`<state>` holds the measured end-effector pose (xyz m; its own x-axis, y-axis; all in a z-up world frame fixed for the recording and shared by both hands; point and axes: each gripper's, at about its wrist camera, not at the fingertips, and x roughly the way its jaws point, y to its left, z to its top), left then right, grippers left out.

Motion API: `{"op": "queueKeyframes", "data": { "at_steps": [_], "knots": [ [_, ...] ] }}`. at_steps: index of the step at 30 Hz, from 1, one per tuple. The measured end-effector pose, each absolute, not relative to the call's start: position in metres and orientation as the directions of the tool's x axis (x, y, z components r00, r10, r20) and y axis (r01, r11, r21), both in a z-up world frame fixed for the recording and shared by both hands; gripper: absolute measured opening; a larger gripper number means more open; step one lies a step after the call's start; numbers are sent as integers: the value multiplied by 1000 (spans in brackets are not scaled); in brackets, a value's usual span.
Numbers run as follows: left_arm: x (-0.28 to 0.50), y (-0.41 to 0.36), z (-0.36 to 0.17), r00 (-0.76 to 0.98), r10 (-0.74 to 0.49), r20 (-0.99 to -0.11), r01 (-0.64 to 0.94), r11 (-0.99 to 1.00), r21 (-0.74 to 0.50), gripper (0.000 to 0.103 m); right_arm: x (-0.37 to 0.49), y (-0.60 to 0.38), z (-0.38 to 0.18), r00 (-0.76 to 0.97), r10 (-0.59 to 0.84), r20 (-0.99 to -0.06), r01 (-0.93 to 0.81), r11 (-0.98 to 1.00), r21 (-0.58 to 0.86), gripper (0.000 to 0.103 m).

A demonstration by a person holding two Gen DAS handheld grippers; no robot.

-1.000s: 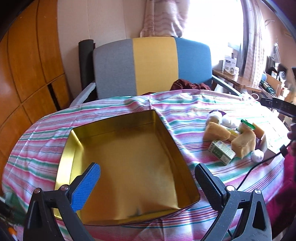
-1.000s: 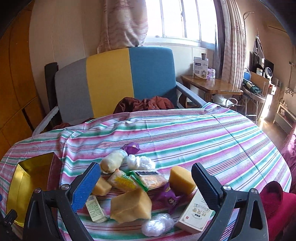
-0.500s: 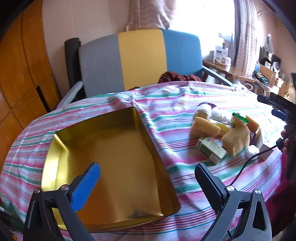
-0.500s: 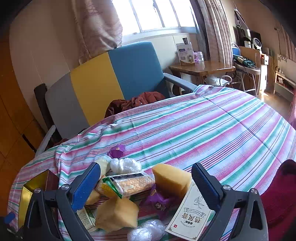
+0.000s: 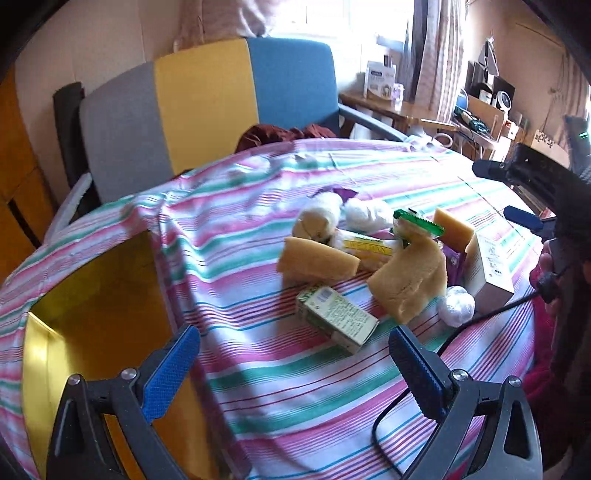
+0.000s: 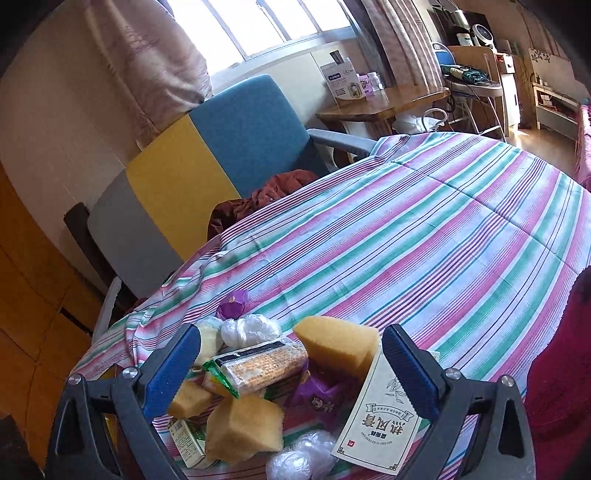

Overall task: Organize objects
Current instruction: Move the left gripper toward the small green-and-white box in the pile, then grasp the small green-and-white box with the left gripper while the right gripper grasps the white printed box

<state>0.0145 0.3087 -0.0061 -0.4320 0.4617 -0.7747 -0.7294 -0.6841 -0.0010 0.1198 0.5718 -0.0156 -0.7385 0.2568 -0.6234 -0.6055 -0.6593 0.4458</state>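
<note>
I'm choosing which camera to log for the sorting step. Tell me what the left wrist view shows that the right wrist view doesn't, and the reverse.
Only the left wrist view shows the open gold tin beside the pile, and the right gripper seen from outside, both jaws apart.

Only the right wrist view shows the printed face of the white box and the bare far stretch of the striped tablecloth.

Both show the sponge pieces, the green carton, the cracker packet and the chair.

Home living room: armchair (image 6: 221,155), curtained window (image 6: 258,26), striped tablecloth (image 6: 424,229).
</note>
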Motion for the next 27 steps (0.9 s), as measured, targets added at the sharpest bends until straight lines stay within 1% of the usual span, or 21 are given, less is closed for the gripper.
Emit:
{"op": "queueKeyframes", "data": {
  "at_steps": [3,6,9,10,11,12,13,15,16,19,20,22,25,27],
  "knots": [
    [3,331,-20,-392,444,-806,-729,-684,-22,103,118,573,-17,-742,244,-625,-599,-660,454,101],
    [-6,350,-34,-375,420,-826,-729,-685,-18,102,117,573,-18,-743,233,-628,-594,-662,457,101],
    [-17,367,-50,-347,394,-851,-724,-689,-23,93,116,573,-18,-742,231,-629,-593,-663,456,101],
    [-21,371,-56,-333,386,-860,-717,-696,-35,86,116,574,-19,-743,229,-629,-593,-662,459,101],
    [-24,373,-61,-325,380,-866,-710,-703,-42,76,116,574,-19,-743,227,-630,-593,-659,462,101],
    [-28,375,-67,-306,379,-873,-701,-710,-63,68,117,575,-19,-742,228,-631,-595,-657,462,101],
    [-29,375,-71,-291,381,-877,-695,-714,-79,54,117,576,-20,-740,231,-632,-598,-654,462,101],
    [-31,370,-80,-290,386,-876,-679,-728,-95,46,118,577,-19,-737,241,-631,-606,-649,460,101],
    [-30,368,-84,-309,376,-874,-679,-731,-74,36,119,578,-19,-736,246,-630,-610,-645,461,101],
    [-23,365,-84,-333,399,-854,-702,-710,-58,33,123,582,-20,-727,263,-635,-630,-623,463,100],
    [-21,364,-83,-341,391,-855,-706,-707,-41,30,125,584,-21,-720,273,-638,-642,-611,463,97],
    [-18,365,-81,-343,377,-860,-711,-702,-24,30,129,590,-24,-692,300,-657,-680,-576,453,95],
    [-5,361,-75,-361,388,-848,-732,-682,0,30,135,602,-36,-606,336,-721,-764,-500,408,93],
    [2,356,-68,-363,405,-839,-739,-673,-5,30,137,610,-47,-543,336,-769,-809,-453,374,93]
  ]
}}
